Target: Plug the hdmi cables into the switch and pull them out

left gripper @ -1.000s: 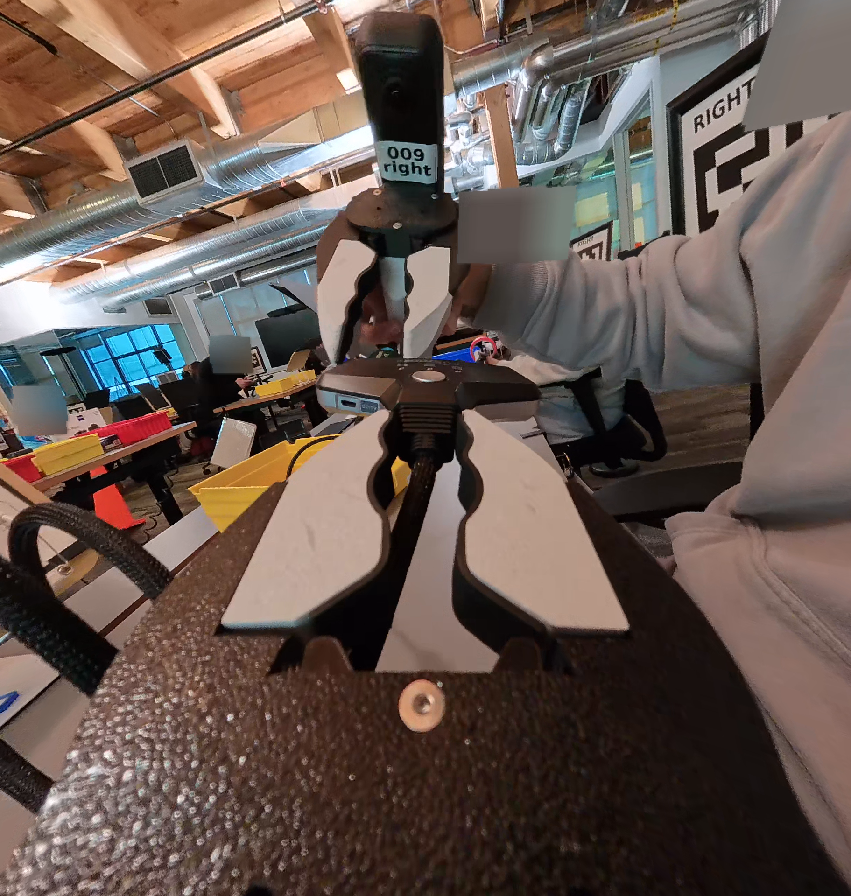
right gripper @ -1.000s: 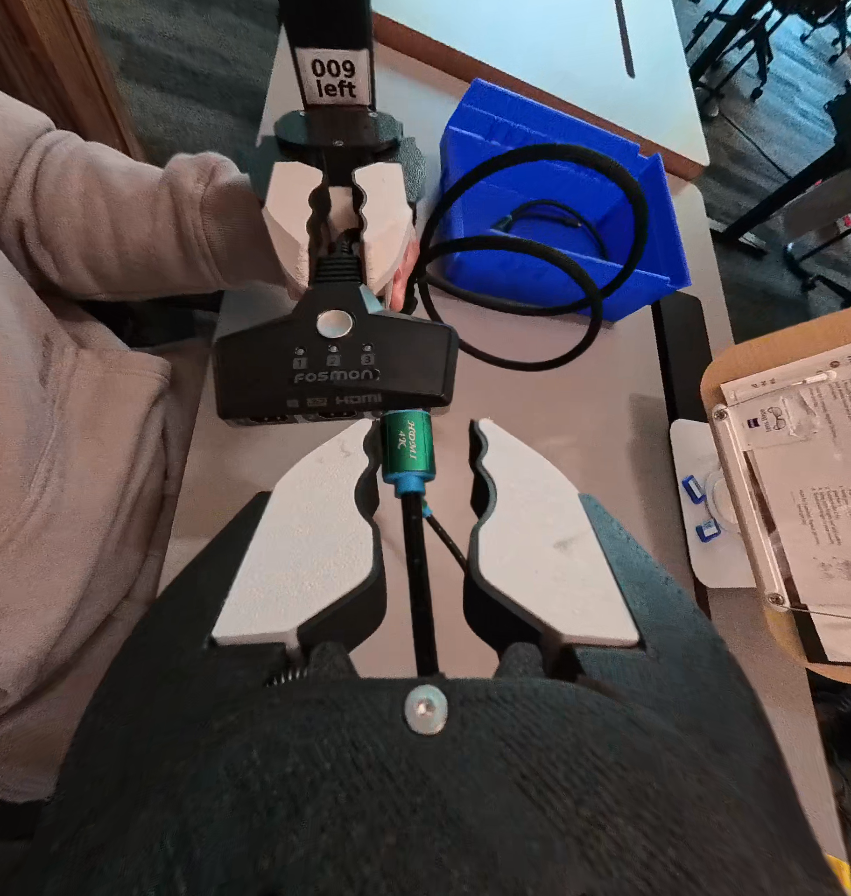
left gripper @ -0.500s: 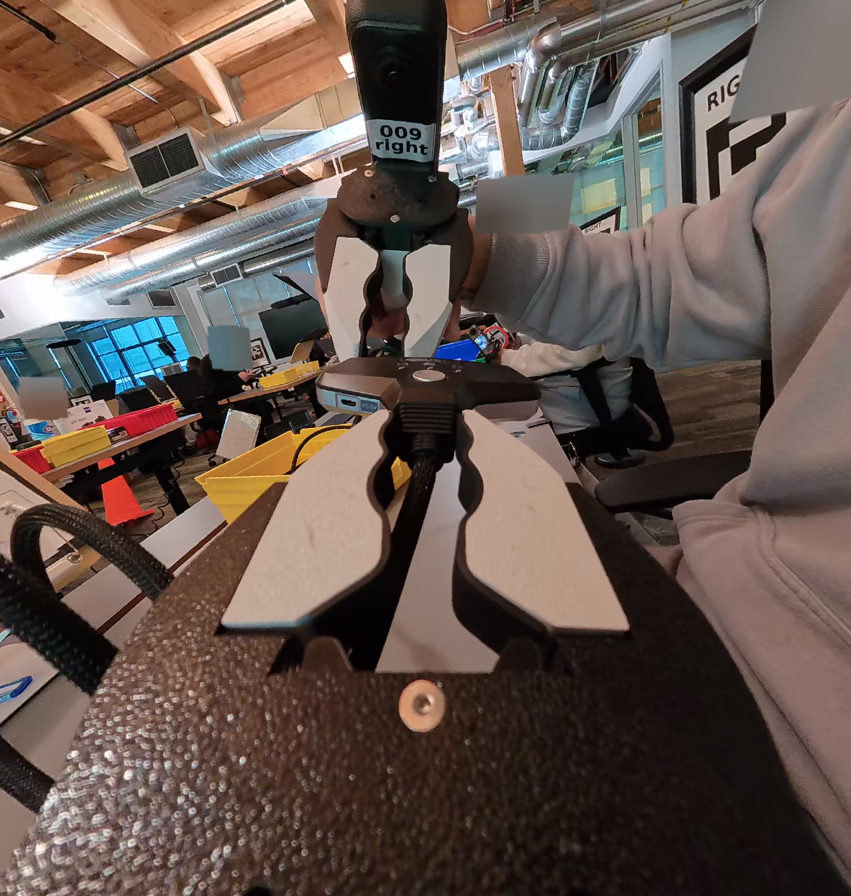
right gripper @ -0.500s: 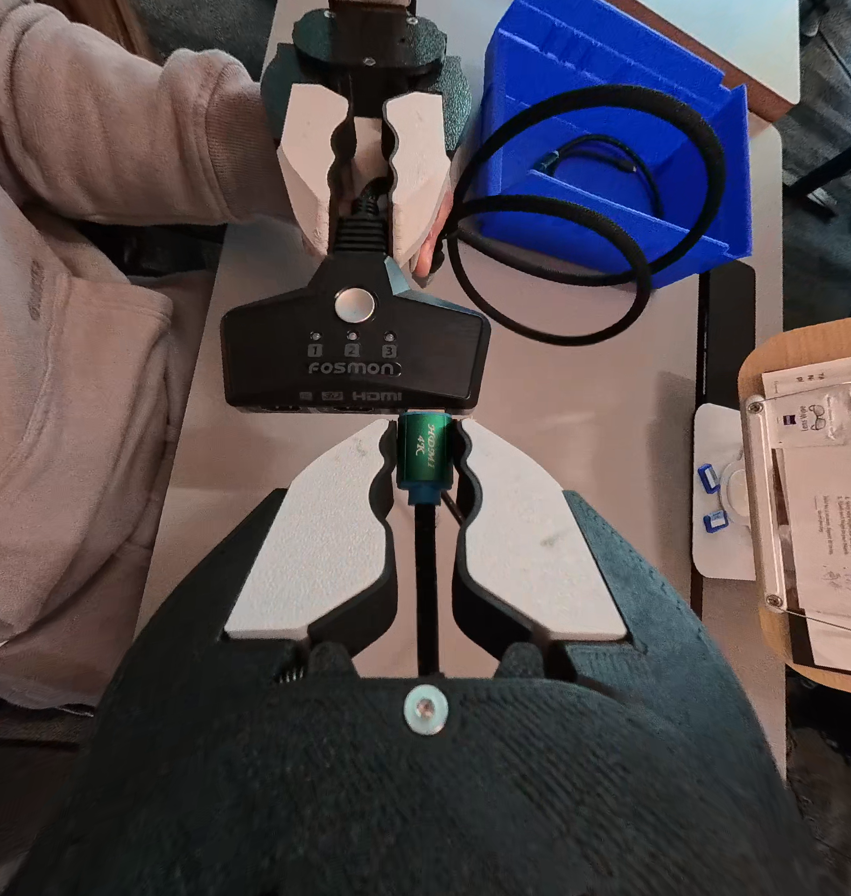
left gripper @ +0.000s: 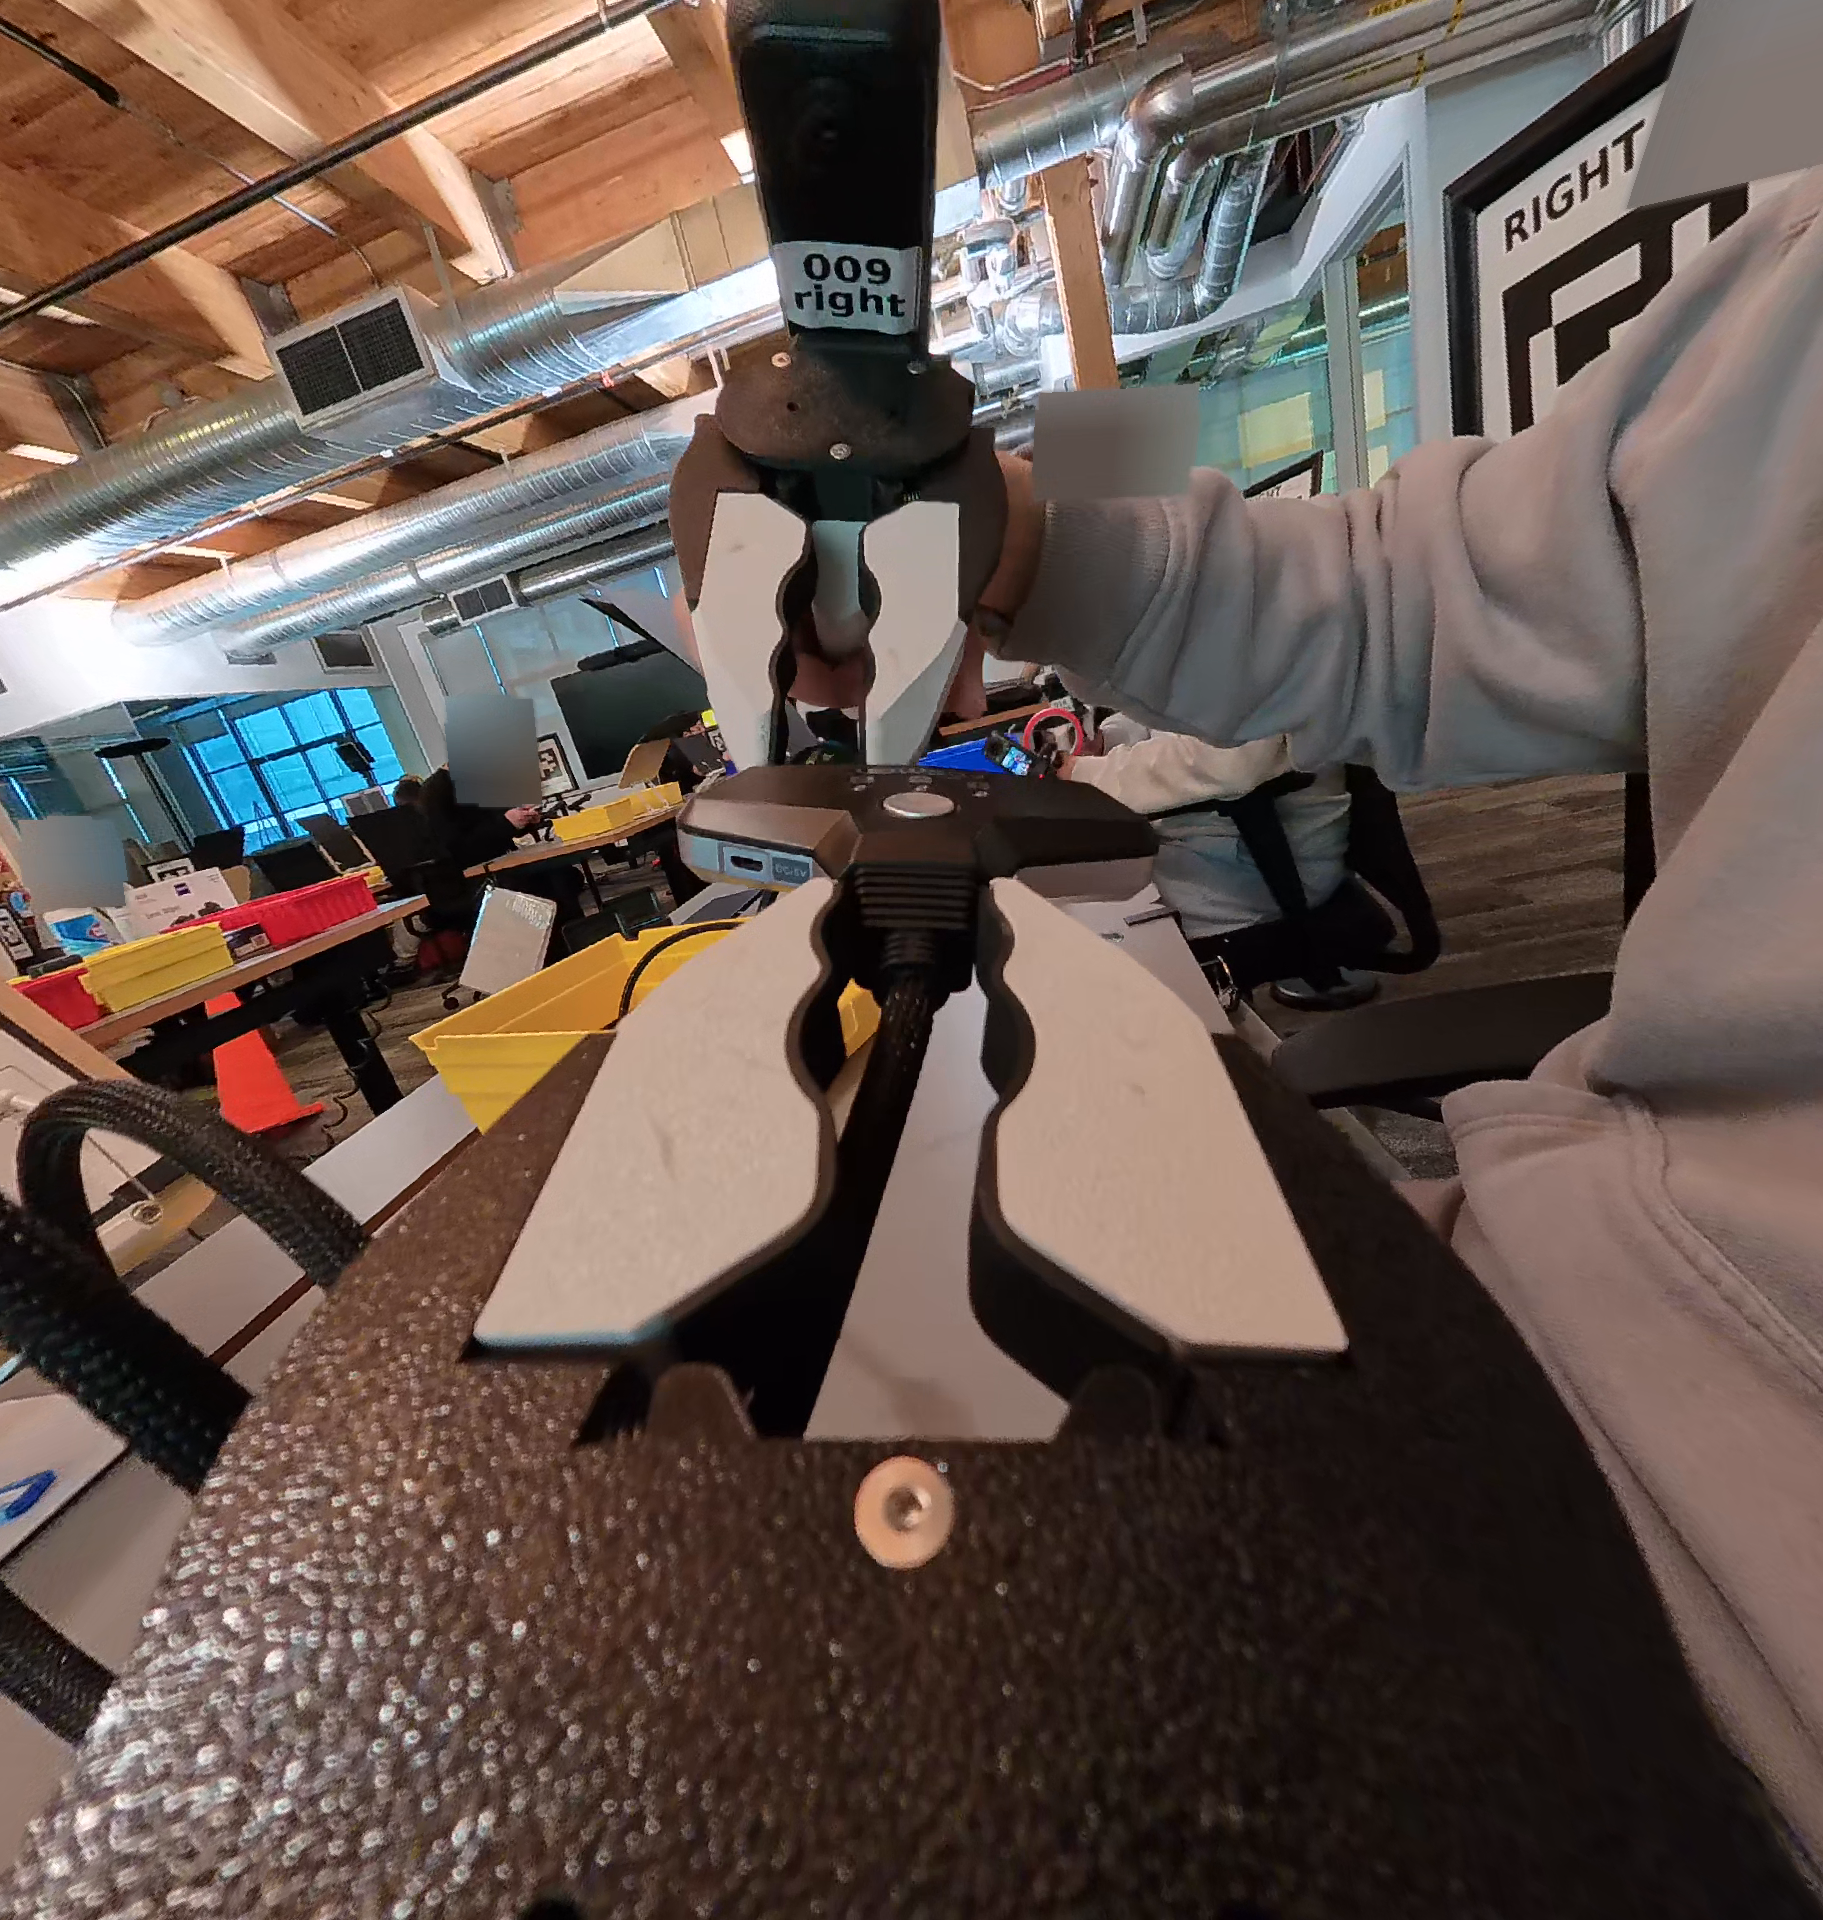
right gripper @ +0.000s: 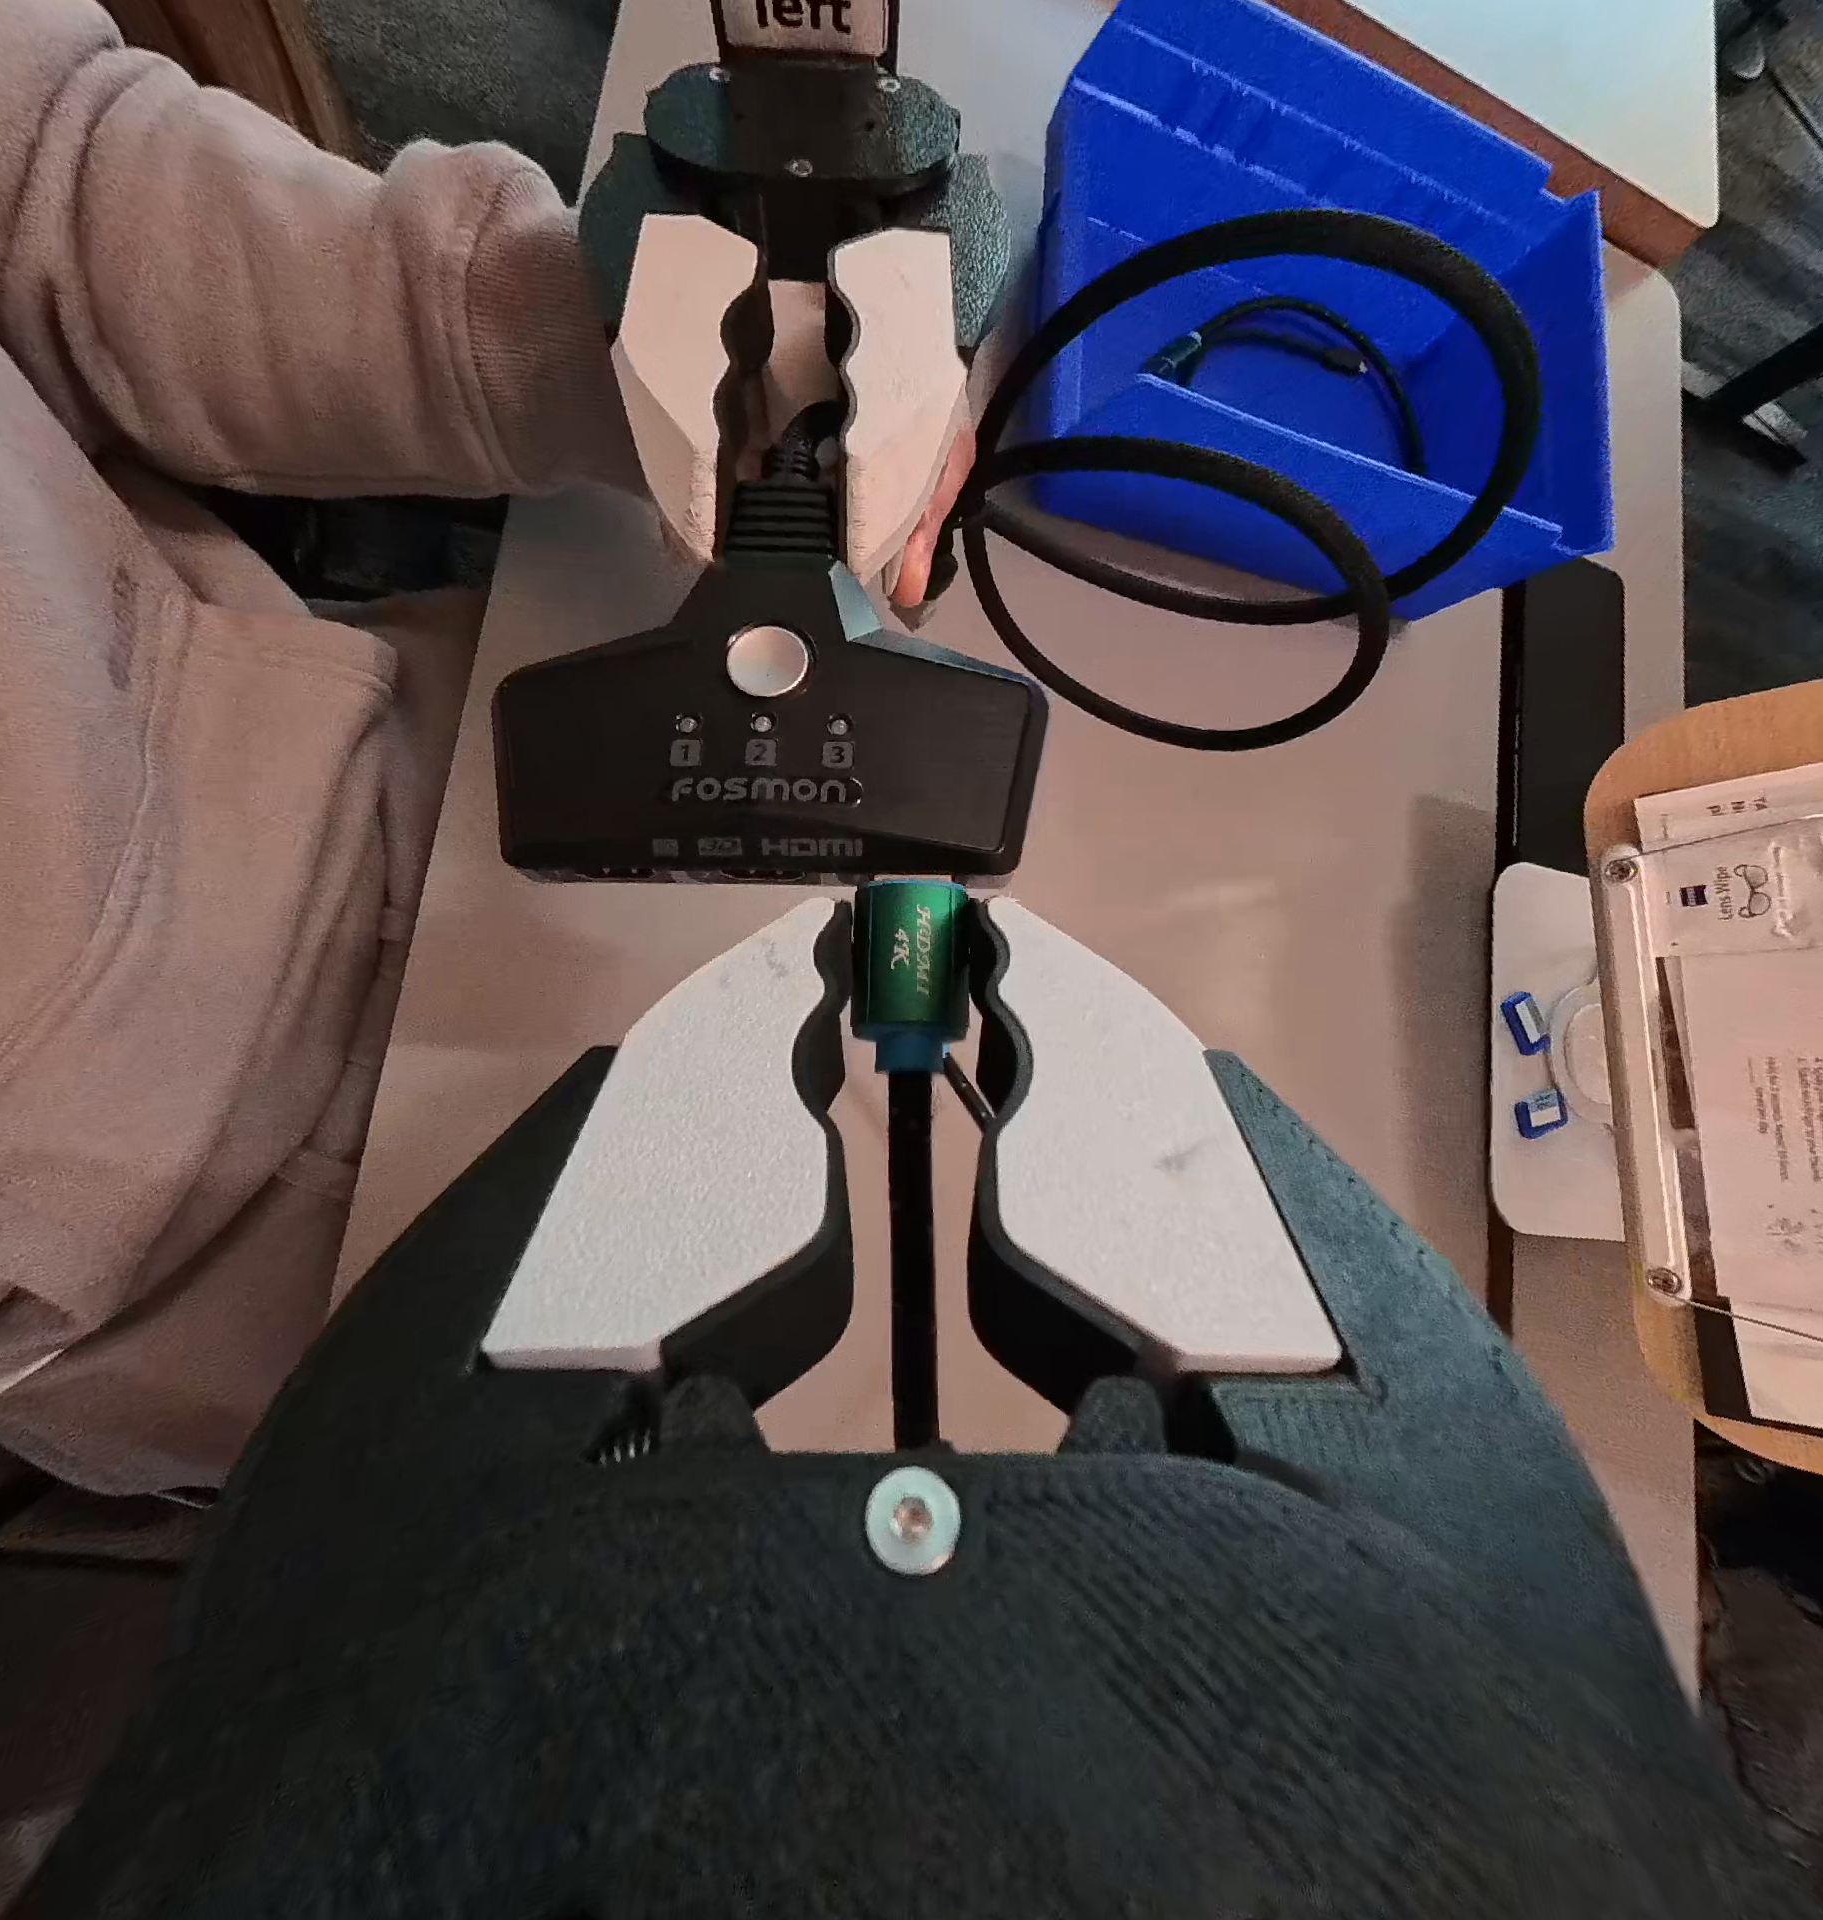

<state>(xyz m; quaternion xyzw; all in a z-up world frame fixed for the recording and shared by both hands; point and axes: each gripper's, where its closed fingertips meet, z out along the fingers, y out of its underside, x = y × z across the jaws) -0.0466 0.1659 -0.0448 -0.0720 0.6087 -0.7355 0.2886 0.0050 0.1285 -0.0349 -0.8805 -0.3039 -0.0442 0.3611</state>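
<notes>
- Right claw clamped on green plug, seated in switch.
- Left claw pinching switch's ribbed cable collar, above surface.
- Blue bin beside.

A blue bin sits on my desk — papers on a wooden board lie right; yellow bins and an orange cone lie beyond.

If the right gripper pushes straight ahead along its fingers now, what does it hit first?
The black switch: the right gripper is shut on the green plug, whose tip already sits at the switch's port edge, directly ahead.
</notes>
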